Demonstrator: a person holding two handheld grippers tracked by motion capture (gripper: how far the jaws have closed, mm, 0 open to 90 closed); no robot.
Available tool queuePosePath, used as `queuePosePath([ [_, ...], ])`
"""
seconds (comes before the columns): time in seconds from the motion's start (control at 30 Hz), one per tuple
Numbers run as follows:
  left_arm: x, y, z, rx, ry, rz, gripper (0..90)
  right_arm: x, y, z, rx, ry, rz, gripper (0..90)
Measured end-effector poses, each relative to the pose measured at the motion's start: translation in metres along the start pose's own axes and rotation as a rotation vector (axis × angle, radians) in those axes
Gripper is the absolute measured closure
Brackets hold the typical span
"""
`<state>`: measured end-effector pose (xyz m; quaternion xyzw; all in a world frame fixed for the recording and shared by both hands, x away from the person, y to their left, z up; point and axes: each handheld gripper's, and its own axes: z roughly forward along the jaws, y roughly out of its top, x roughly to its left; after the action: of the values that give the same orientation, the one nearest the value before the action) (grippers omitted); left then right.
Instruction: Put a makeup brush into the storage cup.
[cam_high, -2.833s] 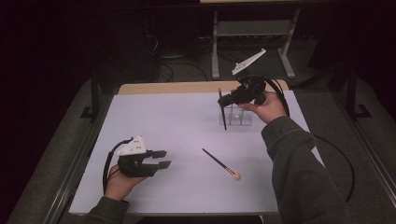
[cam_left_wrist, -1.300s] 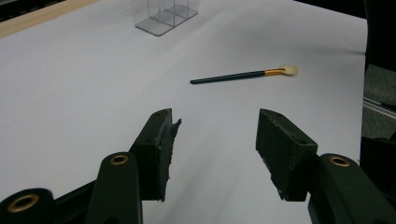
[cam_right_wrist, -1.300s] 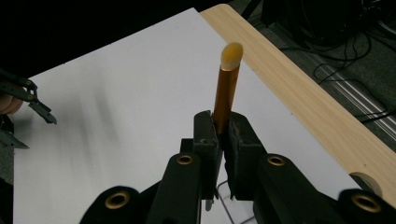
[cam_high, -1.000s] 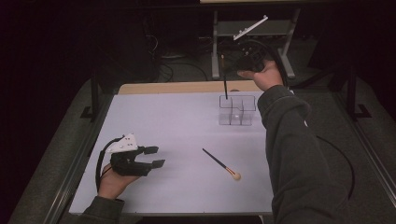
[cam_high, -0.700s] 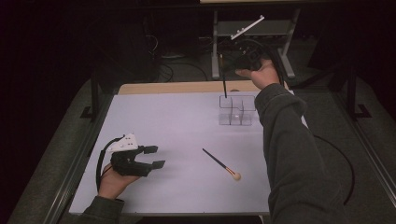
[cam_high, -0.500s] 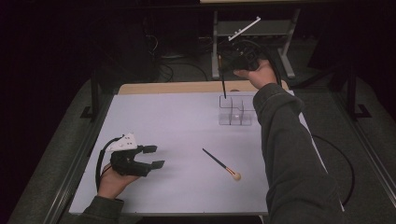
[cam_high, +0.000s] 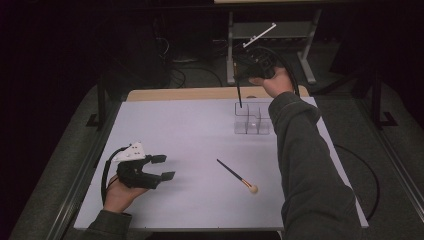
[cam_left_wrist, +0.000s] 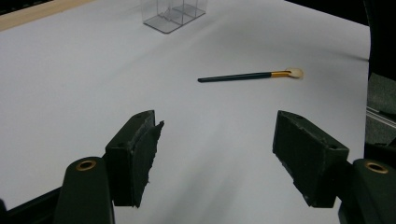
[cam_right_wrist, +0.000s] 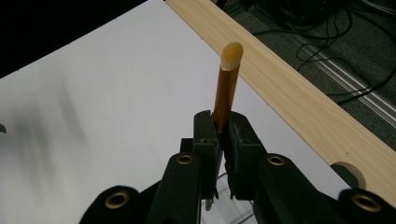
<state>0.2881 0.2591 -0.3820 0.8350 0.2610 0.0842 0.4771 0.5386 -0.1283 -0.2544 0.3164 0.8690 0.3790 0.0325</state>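
Observation:
My right gripper (cam_high: 240, 69) is raised over the table's far edge, shut on a makeup brush (cam_high: 239, 92) that hangs upright. The brush's black handle points down at the back left cell of a clear organizer (cam_high: 252, 122). In the right gripper view the jaws (cam_right_wrist: 223, 126) pinch the gold ferrule, with the cream bristles (cam_right_wrist: 232, 51) above. A second brush (cam_high: 235, 175) lies flat on the white sheet. My left gripper (cam_high: 166, 166) rests near the front left; its jaws (cam_left_wrist: 215, 144) have just been opening and stand open with nothing between them, aimed toward the lying brush (cam_left_wrist: 247, 76).
The white sheet (cam_high: 190, 130) covers the table, with a wooden strip (cam_high: 200, 93) along its far edge. A metal stand (cam_high: 270, 30) and floor cables lie beyond. The person's right sleeve (cam_high: 305, 165) crosses the table's right side.
The right hand has sunk slightly with the brush, bringing the handle's end to the organizer's rim. The left jaws have spread a little wider; that hand has stayed put.

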Motion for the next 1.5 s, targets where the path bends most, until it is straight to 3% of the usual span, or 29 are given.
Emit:
queuePosePath([
  [1.5,-0.005,0.002,0.001,-0.001,-0.018,0.012,30.7,-0.005,-0.029,0.024,-0.006,-0.028,0.049,82.6],
])
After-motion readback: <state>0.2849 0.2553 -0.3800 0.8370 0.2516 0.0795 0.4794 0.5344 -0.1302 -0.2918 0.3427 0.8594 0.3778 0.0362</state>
